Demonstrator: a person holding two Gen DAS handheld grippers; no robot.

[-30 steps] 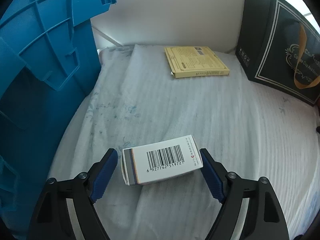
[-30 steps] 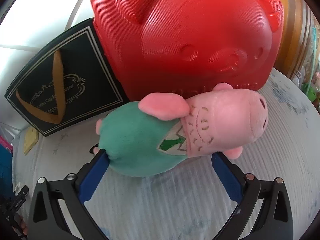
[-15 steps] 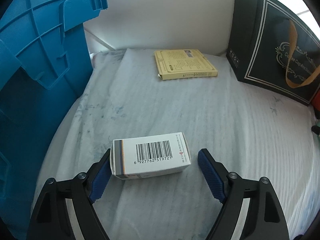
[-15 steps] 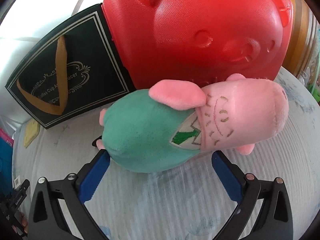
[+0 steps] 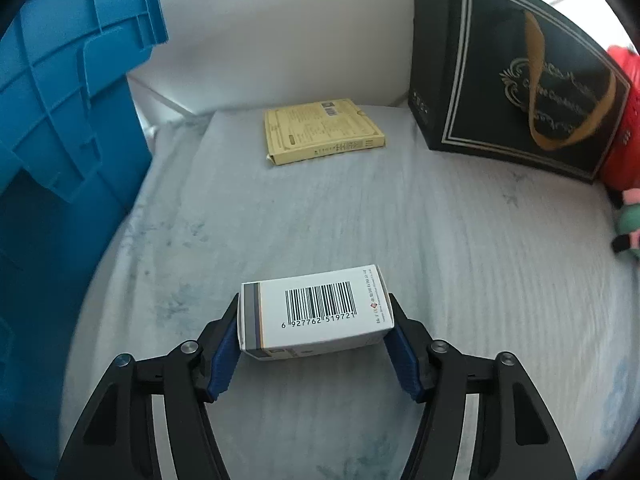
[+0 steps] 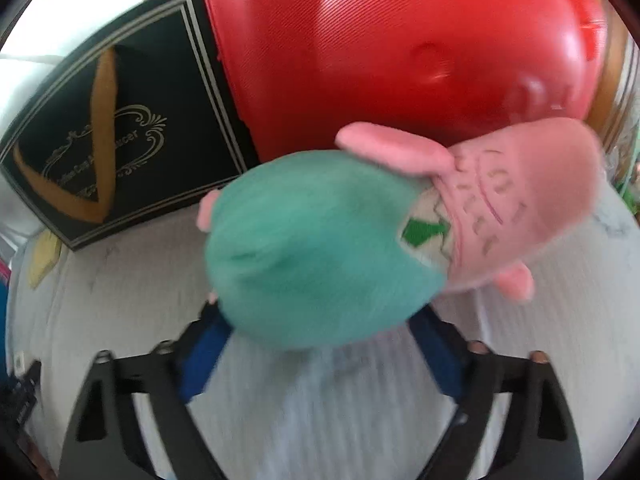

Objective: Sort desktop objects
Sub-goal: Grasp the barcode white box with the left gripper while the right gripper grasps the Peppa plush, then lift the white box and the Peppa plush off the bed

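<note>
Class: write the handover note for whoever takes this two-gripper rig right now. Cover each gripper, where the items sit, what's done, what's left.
Left gripper: shut on the white barcode box, just above the grey cloth.
Right gripper: shut on the plush pig; view blurred.
Yellow flat box lies untouched beside the black gift bag.
Blue crate stands at the left, red case behind the pig.
Done: both items grasped. Left: place them and sort the yellow box.

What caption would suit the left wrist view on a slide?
Left gripper shut on a white barcoded box above grey cloth.
</note>
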